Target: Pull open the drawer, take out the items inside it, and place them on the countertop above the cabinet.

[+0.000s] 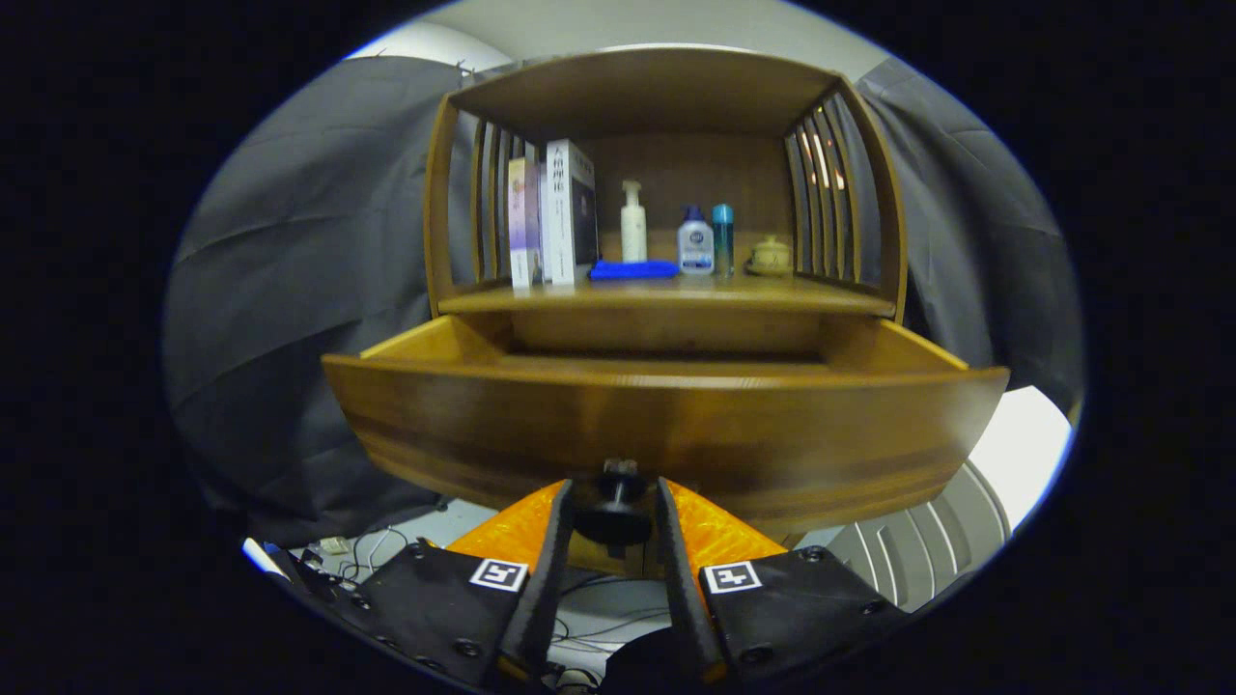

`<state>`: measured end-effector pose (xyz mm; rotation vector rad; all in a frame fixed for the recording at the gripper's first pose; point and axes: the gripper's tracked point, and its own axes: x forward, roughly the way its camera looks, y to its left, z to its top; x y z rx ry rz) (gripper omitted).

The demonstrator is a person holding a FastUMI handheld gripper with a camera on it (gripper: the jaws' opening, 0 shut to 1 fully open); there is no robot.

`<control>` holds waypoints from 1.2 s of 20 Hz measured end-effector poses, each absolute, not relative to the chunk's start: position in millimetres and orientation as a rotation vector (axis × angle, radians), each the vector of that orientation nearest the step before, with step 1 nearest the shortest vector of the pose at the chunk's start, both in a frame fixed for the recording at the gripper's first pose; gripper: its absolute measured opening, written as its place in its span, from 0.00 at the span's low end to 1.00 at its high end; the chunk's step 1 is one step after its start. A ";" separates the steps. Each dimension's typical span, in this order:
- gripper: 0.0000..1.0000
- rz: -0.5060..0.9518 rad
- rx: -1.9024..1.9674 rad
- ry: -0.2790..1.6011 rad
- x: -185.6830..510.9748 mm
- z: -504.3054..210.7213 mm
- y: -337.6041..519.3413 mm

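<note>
Dark cloth wall fills the left of the frame behind a wooden cabinet. On the countertop, in the upper middle, things stand in a row: at the left two upright books side by side, then a flat blue cloth with a white pump bottle just behind it, then a clear bottle with a blue pump, a slim teal bottle touching or just beside it, and at the right a small tan lidded jar. Below the countertop, across the middle of the frame, the drawer stands pulled out; its inside is hidden by the front panel, so what lies in it cannot be told. At the lower middle the gripper has its fingers close on either side of the drawer's dark knob; whether both press on it cannot be told. Cables lie on the floor at lower left, and a ribbed grey panel sits at lower right
</note>
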<state>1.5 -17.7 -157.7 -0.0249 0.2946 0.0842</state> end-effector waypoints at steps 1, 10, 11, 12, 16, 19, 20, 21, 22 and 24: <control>0.69 0.074 -0.041 0.259 -0.5 -133.4 -25.2; 0.97 0.077 -0.028 0.304 82.0 -36.6 -55.6; 0.97 0.081 -0.036 0.351 95.1 -39.9 -55.2; 0.98 0.089 -0.059 0.394 106.4 -44.8 -54.7; 0.98 0.198 -0.031 0.596 136.4 -81.0 -24.8; 0.98 0.221 -0.021 0.799 148.7 -127.3 -19.4; 0.98 0.232 -0.033 0.855 149.3 -135.4 -17.5; 0.98 0.219 -0.052 0.898 150.5 -145.5 -20.7; 0.98 0.213 -0.077 0.926 151.8 -154.9 -22.6; 0.98 0.205 -0.111 0.999 150.4 -171.9 -25.4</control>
